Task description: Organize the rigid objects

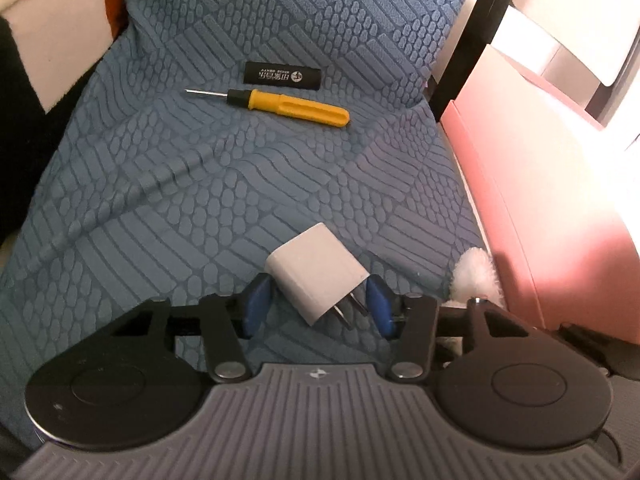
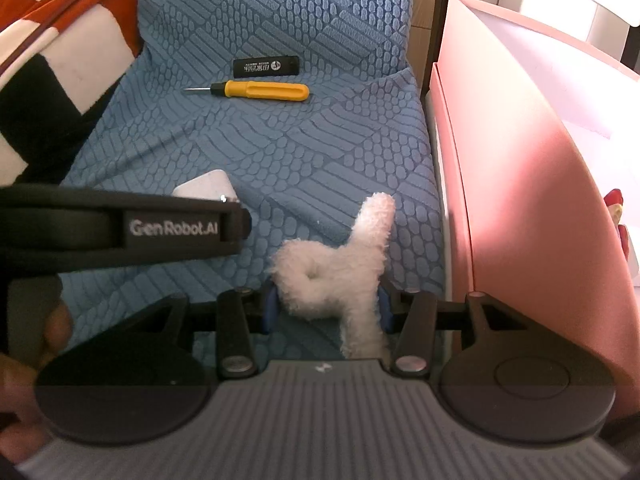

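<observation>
The left gripper points down at a blue patterned seat cover with its blue pads set on either side of a white plug adapter. The adapter lies tilted on the cover, prongs toward the camera; the left pad is at its edge, while the right pad stands beside the prongs with a gap to the body, so the jaws are about half open around it and no firm grip shows. The right gripper is closed on a white fluffy toy, which fills the space between its pads, one limb sticking up. In the right wrist view the left gripper's black body crosses the left side, a hand below it. Farther back on the cover lie a yellow-handled screwdriver and, just behind it, a black lighter, near each other. A pink box stands along the right edge of the seat, and a red, white and black blanket lies at the far left.
</observation>
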Demonstrator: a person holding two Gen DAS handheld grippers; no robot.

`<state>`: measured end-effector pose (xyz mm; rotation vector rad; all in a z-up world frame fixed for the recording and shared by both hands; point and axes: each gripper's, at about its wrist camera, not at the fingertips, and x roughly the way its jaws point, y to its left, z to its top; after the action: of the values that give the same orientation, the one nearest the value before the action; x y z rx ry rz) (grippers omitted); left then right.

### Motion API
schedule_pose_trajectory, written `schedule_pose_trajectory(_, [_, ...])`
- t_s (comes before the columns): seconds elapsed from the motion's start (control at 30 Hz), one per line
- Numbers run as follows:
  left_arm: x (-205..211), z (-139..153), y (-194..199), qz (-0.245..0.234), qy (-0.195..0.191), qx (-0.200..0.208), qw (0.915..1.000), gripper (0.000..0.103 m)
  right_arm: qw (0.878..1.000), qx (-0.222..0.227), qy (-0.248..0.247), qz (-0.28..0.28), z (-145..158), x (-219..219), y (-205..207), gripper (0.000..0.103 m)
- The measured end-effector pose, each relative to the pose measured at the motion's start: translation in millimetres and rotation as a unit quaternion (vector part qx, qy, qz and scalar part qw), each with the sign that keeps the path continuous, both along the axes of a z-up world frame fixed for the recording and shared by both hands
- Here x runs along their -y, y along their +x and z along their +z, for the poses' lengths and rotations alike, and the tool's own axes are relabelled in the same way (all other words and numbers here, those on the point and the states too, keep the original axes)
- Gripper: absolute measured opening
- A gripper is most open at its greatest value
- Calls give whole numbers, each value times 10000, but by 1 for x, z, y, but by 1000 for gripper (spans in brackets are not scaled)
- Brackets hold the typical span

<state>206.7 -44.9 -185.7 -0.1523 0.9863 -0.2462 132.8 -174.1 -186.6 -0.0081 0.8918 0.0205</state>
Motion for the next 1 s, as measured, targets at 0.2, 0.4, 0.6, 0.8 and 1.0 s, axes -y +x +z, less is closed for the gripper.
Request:
schedule_pose_trajectory(0.2, [-12, 3, 1, 261, -368, -115, 9989, 54, 10000, 40, -57, -3, 0, -1, -2, 49])
schedule_pose_trajectory(0.4, [-20, 13, -3, 400, -615, -74, 9973, 47, 9998, 199, -36, 32, 11, -2, -5, 49])
schedule_pose_trajectory(0.6, [-28, 21, -10, 424, -882, -66, 9952, 14, 9993, 364, -1, 111, 26, 0, -7, 49])
schedule_pose_trajectory(0.8, [-37, 19, -12, 550, -1100, -206, 9922, 6, 9992, 372, -78, 156, 24, 0, -8, 49])
schedule_pose_trajectory(1.0, [-56, 17, -25, 834, -1244, -410, 9879, 6, 9995, 251, -24, 167, 17, 0, -10, 49])
